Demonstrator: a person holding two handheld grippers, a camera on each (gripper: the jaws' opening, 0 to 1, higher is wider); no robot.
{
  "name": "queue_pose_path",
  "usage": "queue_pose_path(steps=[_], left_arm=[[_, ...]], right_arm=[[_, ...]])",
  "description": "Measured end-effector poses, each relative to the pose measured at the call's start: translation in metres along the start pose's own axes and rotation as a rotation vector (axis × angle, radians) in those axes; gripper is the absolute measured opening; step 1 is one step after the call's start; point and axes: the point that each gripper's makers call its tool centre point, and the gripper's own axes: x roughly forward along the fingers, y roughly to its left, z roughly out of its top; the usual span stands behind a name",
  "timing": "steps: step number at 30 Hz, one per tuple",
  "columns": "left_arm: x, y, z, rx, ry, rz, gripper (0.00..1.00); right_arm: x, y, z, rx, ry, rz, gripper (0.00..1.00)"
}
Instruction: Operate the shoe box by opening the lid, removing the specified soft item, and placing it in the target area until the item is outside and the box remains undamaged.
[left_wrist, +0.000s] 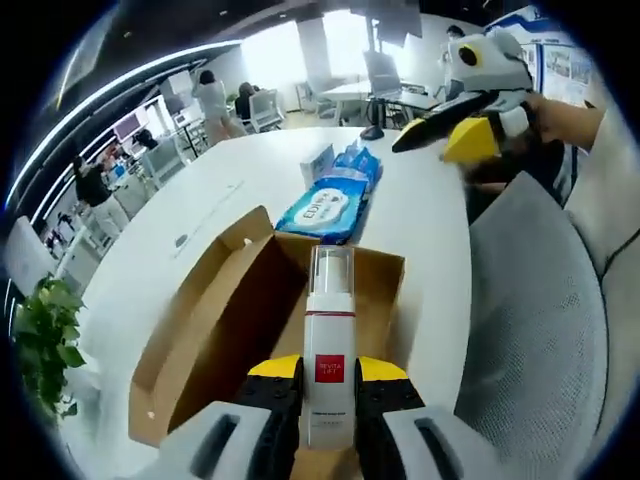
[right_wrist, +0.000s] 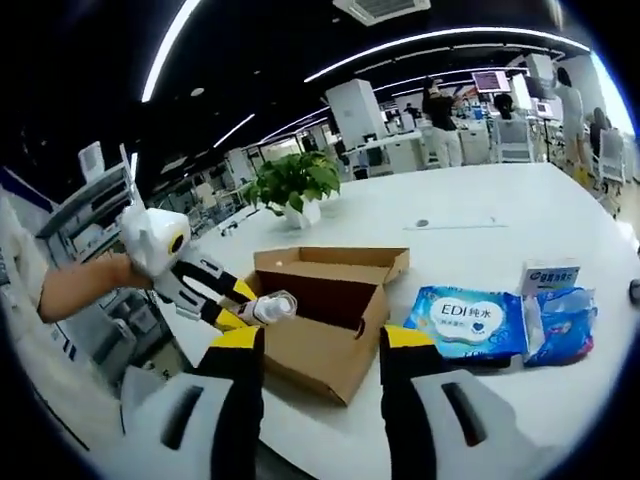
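Note:
An open brown cardboard shoe box (left_wrist: 225, 320) lies on the white table, its lid folded back. My left gripper (left_wrist: 328, 372) is shut on a white pump bottle (left_wrist: 329, 310) with a red label, held upright over the box's near end. In the right gripper view, the left gripper (right_wrist: 238, 300) comes in from the left and holds the bottle (right_wrist: 274, 306) at the box (right_wrist: 330, 300) opening. My right gripper (right_wrist: 322, 345) stands open in front of the box with nothing between its fingers. It also hangs above the table's far right (left_wrist: 452, 128).
A blue wet-wipe pack (left_wrist: 325, 208) (right_wrist: 466, 320) and smaller blue and white packs (right_wrist: 560, 305) lie on the table beyond the box. A grey chair (left_wrist: 540, 330) stands at the table's edge. A potted plant (right_wrist: 295, 180) sits at the far side. People and desks are in the background.

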Motion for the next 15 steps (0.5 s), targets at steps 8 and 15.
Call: queue_pose_path(steps=[8,15], left_arm=[[0.005,-0.018,0.028,-0.049,-0.096,0.032,0.19],[0.011,-0.036,0.043,-0.056,-0.144,0.033,0.19]], right_arm=[[0.008,0.009,0.005,0.099,-0.031,0.037,0.37],[0.013,0.016,0.005,0.183,-0.048,0.070,0.34]])
